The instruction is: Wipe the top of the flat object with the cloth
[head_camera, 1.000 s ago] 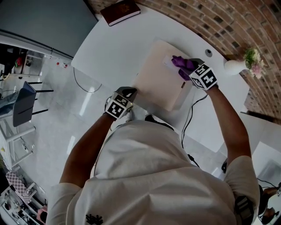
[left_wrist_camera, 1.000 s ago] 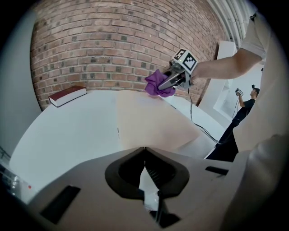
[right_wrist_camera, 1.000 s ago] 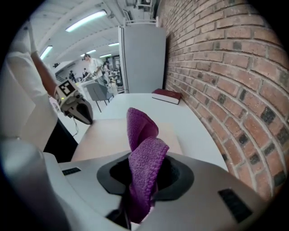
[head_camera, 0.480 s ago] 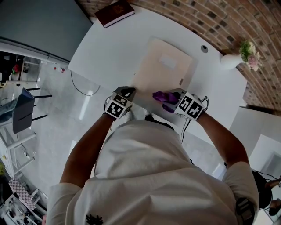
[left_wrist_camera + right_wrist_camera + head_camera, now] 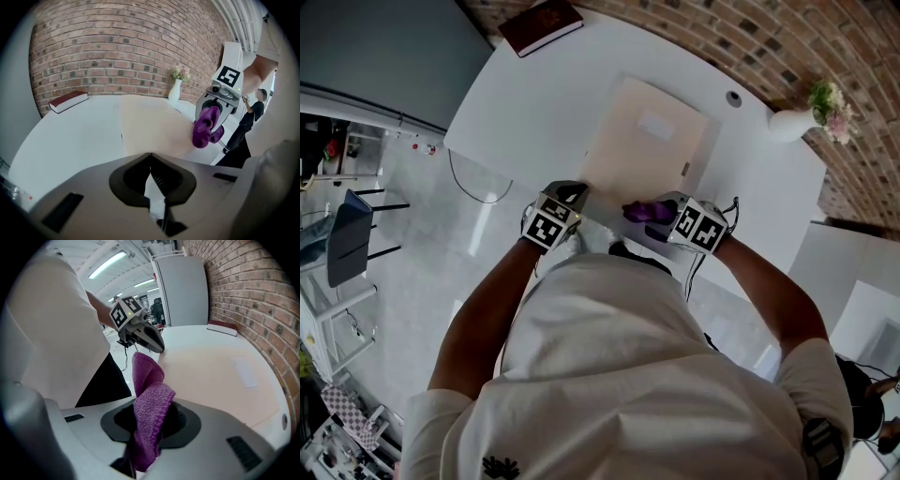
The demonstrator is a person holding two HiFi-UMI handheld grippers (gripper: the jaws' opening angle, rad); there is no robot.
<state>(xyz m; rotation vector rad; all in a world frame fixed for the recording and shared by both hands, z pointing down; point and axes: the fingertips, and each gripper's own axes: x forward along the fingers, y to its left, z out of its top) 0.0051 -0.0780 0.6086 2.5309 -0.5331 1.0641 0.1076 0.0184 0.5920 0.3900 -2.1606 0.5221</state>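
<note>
Two claws, one board, one cloth; wipe judged part-way along.

1. Right claw: clamped on a bunched purple cloth, folds sticking out past the tips. Placed at the board's near edge, right of centre. Cloth touching the surface or just above it: cannot tell from any view.

2. Left claw: shut, tips together, nothing seen between them. Parked at the board's near left corner, probably to steady it; touching or just beside, cannot tell.

3. Board: pale, flat, lying on the white tabletop. Pale label patch toward the far end.

4. Elsewhere on the tabletop, well apart from the work: dark red book at the far left, white vase of flowers at the far right.

Handling notes, by judgement only:
- Press down with a broad fold of cloth, never with bare claw tips.
- Sweep in straight, overlapping lanes from near edge to far edge, label patch and left side included.
- Bear down on the corner with the left claw against sliding.
- Grip firmly; a loose bunch like this apt to drag out under friction.
- Lift clear at each lane's end, short of the vase.
</note>
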